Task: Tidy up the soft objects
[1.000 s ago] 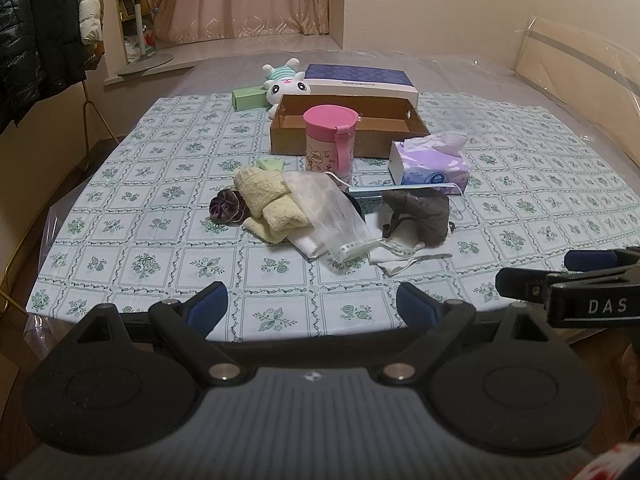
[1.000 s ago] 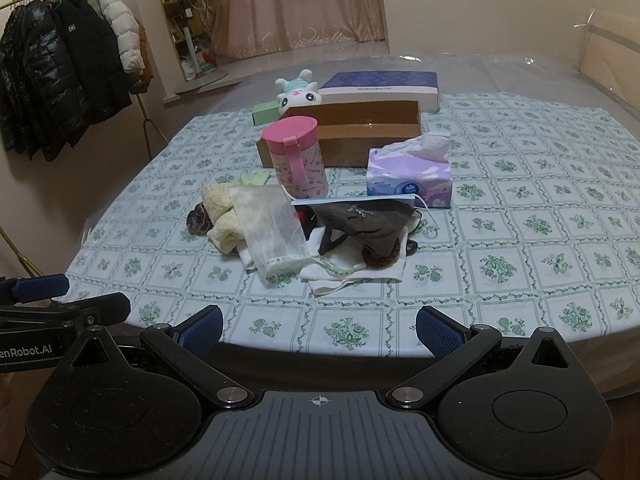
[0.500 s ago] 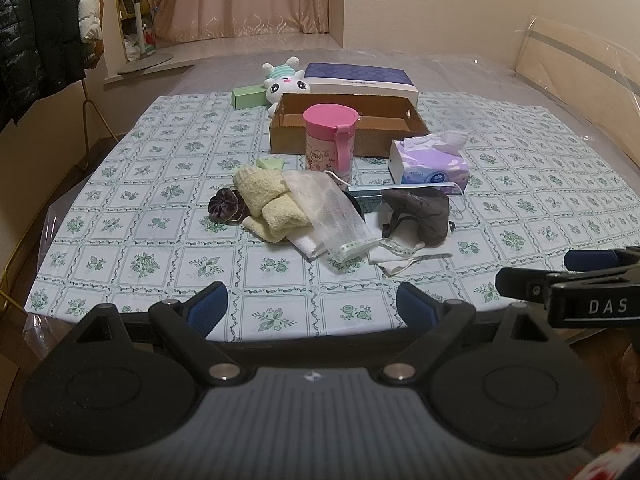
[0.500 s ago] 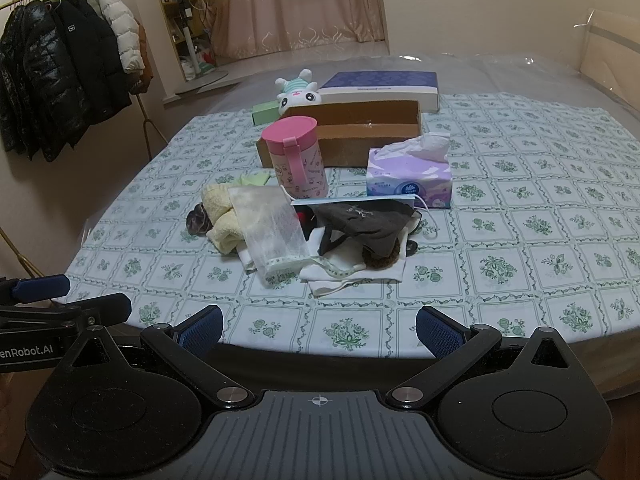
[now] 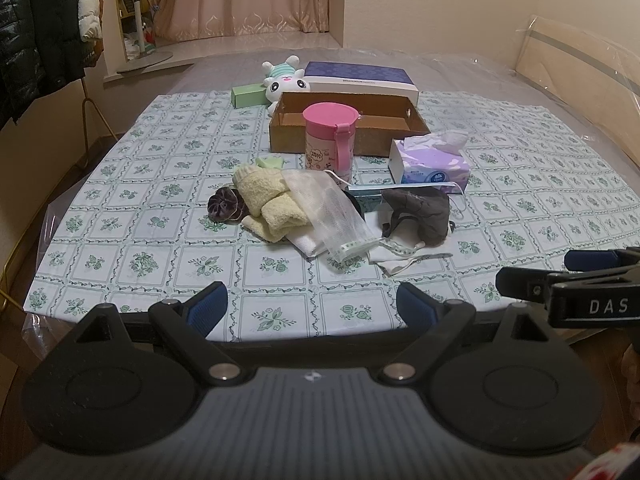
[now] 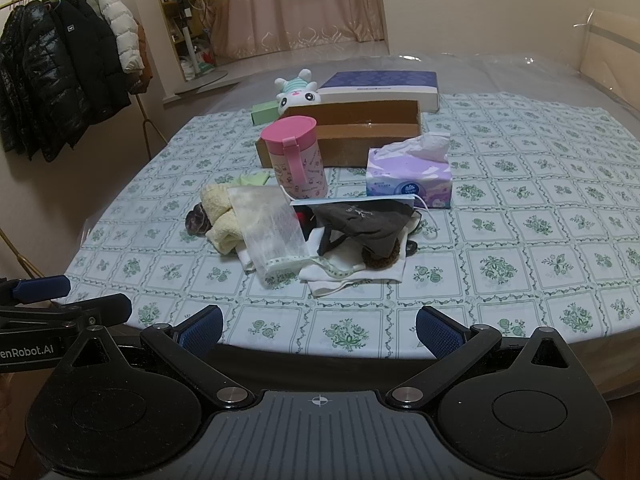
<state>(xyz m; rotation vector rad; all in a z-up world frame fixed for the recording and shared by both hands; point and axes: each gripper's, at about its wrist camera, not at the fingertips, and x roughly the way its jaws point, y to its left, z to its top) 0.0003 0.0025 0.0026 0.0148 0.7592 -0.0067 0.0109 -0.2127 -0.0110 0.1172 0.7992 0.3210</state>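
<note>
Cardboard box (image 5: pixel 346 128), far centre of the bed (image 5: pixel 120 184): appears empty. Soft pile, mid-bed, unsorted: yellow towel (image 5: pixel 266 200), mesh bag (image 5: pixel 332 216), grey cloth (image 5: pixel 420 210). Left gripper (image 5: pixel 312 306) and right gripper (image 6: pixel 318 326): fingers spread, empty, near edge. Judged not begun.

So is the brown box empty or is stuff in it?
Empty, as far as shows: the left wrist view sees bare floor inside the cardboard box; its near corners are hidden.

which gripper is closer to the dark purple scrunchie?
Left, by a small margin. The dark purple scrunchie lies at the left end of the pile, ahead of the left gripper and slightly left; the right gripper is farther right. Both are open at the near edge.
</note>
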